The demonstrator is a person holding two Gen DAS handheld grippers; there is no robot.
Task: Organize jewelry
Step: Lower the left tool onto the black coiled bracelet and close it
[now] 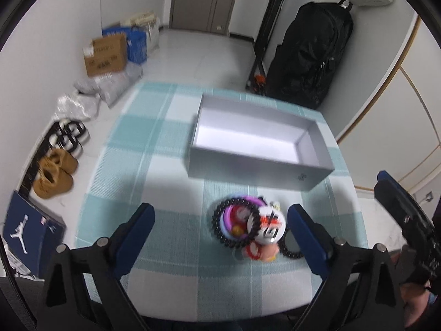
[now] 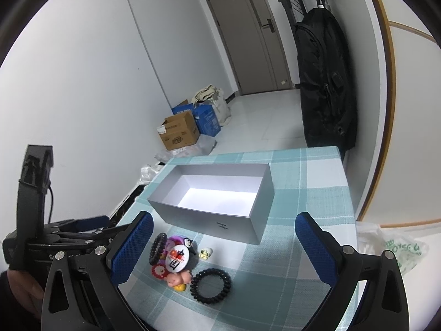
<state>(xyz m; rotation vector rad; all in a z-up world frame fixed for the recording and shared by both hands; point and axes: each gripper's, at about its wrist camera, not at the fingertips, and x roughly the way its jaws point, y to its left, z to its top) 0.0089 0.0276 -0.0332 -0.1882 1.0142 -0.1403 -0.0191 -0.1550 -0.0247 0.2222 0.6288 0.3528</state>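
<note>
The left claw [image 1: 220, 220] is hanging above the near part of the desk [image 1: 154, 143] with its jaws spread wide and nothing between them; its blue fingertips [image 1: 143, 215] are flanking the jewelry pile [image 1: 248, 229] without touching it; the right claw [image 2: 223, 229] is likewise gaping wide and holding nothing, its blue pads [image 2: 308, 231] poised over the checked cloth. The pile is sitting near the desk's front edge, toward its left side in the right wrist view; a round white badge [image 2: 177, 258] is lying on top of it, with a purple ring [image 2: 176, 240] and a black beaded bracelet [image 2: 157, 248] partly under it, and a small pink figure [image 2: 179, 277] touching its near side; a black spiral hair tie [image 2: 210, 285] is lying flat just beside the pile, nearer the front edge; a tiny pale trinket [image 2: 205, 253] is resting apart from the pile, between it and the box. The open white box [image 2: 259, 193] is standing on the middle of the desk, beyond the pile, its interior showing only the bare bottom. On the floor by the left wall a cardboard carton [image 2: 179, 133] is sitting.
</note>
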